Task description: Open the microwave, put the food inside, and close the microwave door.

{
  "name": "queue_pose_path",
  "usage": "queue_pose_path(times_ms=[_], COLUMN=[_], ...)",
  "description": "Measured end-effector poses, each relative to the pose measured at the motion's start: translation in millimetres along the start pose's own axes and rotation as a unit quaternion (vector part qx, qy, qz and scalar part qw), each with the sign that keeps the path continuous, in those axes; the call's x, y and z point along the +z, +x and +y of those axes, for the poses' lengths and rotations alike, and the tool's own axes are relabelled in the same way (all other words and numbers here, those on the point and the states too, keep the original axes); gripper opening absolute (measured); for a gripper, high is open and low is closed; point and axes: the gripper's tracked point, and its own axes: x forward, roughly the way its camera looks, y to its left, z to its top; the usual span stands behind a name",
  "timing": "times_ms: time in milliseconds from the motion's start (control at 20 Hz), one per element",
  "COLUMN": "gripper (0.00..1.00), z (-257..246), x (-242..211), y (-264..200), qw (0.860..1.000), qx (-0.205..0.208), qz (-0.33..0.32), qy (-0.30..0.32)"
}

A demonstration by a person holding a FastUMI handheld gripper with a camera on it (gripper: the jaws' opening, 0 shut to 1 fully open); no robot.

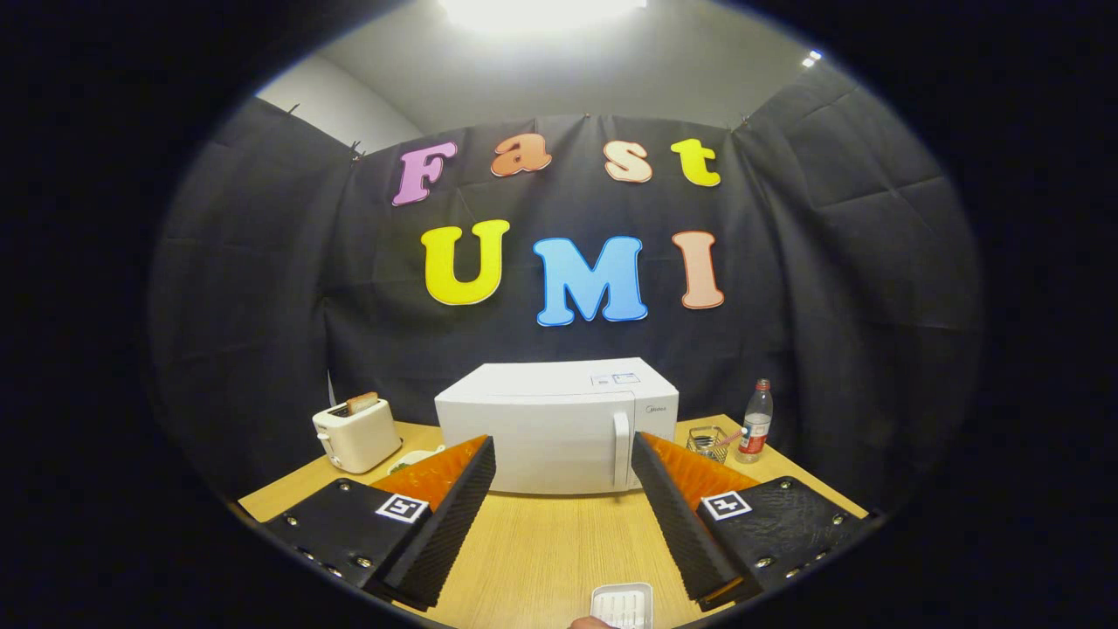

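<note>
A white microwave [555, 425] stands at the back of the wooden table [541, 542], its door shut and its vertical handle [621, 450] toward the right side. My gripper [563, 459] is held open above the table, well short of the microwave, with nothing between its fingers. A small white tray [622, 604] lies on the table close below the fingers, with a bit of something at its near edge that I cannot make out.
A white toaster [356, 434] with bread in its slot sits left of the microwave, a small plate [412, 458] beside it. To the right stand a glass cup [707, 442] and a plastic bottle [755, 422]. Black cloth walls close in the booth.
</note>
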Motion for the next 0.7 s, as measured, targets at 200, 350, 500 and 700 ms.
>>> queue_pose_path(times_ms=[200,350,500,700], gripper=[0.98,0.98,0.98,0.98], z=[5.7,11.9,14.9,16.7], x=[0.7,4.6,3.6,8.4], y=[-5.0,-7.3,-6.1,-5.4], qw=[1.000,1.000,1.000,1.000], qx=[0.002,0.004,0.006,0.003], qz=[0.001,-0.002,0.000,-0.005], qy=[-0.006,-0.008,-0.004,0.001])
